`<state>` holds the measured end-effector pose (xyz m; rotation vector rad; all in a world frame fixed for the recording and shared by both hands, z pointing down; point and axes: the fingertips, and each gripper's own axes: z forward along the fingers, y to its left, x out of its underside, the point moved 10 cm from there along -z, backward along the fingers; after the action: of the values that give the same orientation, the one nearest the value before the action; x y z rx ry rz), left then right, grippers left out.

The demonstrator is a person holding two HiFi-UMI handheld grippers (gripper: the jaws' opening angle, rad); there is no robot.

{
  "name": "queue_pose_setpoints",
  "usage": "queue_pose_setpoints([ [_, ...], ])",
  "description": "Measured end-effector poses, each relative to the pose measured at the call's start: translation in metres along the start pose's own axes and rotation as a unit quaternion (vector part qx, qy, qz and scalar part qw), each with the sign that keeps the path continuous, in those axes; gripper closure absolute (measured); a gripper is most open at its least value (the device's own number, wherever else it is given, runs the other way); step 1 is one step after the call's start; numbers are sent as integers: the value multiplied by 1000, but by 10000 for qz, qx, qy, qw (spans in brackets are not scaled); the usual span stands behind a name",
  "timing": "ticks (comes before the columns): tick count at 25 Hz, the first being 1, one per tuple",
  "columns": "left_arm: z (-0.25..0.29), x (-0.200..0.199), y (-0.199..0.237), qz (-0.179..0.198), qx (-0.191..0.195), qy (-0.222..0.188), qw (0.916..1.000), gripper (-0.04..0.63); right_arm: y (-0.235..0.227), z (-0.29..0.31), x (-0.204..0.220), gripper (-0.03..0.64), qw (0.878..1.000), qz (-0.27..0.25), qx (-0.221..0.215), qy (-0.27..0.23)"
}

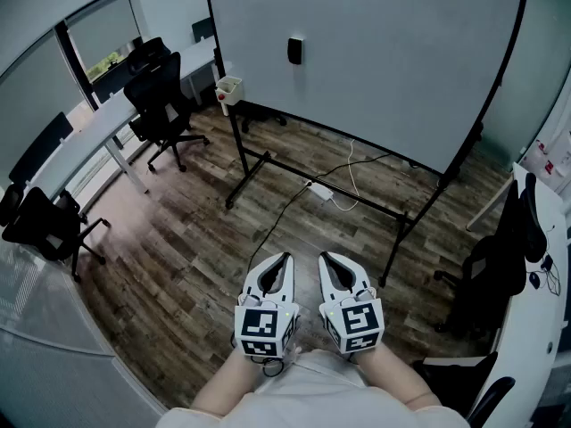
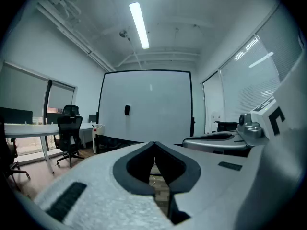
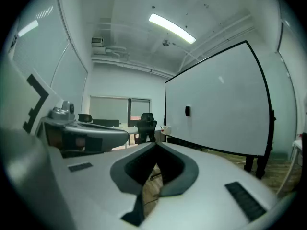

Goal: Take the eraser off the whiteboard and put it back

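Note:
A small black eraser sticks to the big whiteboard on its wheeled stand; the same eraser shows in the left gripper view, and the eraser shows again in the right gripper view. Both grippers are held side by side close to the person's body, well short of the board. My left gripper is shut with its tips meeting and nothing between them. My right gripper is shut too, holding nothing. Each points roughly level toward the board.
A white marker cup hangs at the board's left edge. A power strip and cable lie on the wooden floor under the stand. Black office chairs and a long desk stand left; another chair is right.

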<state>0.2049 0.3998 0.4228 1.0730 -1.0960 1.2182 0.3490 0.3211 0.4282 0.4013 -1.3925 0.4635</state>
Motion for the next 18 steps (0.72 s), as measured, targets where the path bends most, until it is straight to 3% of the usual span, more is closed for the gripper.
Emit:
queue_pose_setpoints([
  [7, 6, -1, 1, 33, -19, -27, 10000, 577, -5, 4, 3, 589, 10000, 78, -20, 43],
  [15, 16, 1, -3, 15, -49, -6, 10000, 578, -18, 7, 10, 589, 9982, 598, -106, -15],
  [18, 25, 4, -6, -28, -85, 4, 10000, 578, -27, 8, 14, 589, 9986, 528, -54, 24],
])
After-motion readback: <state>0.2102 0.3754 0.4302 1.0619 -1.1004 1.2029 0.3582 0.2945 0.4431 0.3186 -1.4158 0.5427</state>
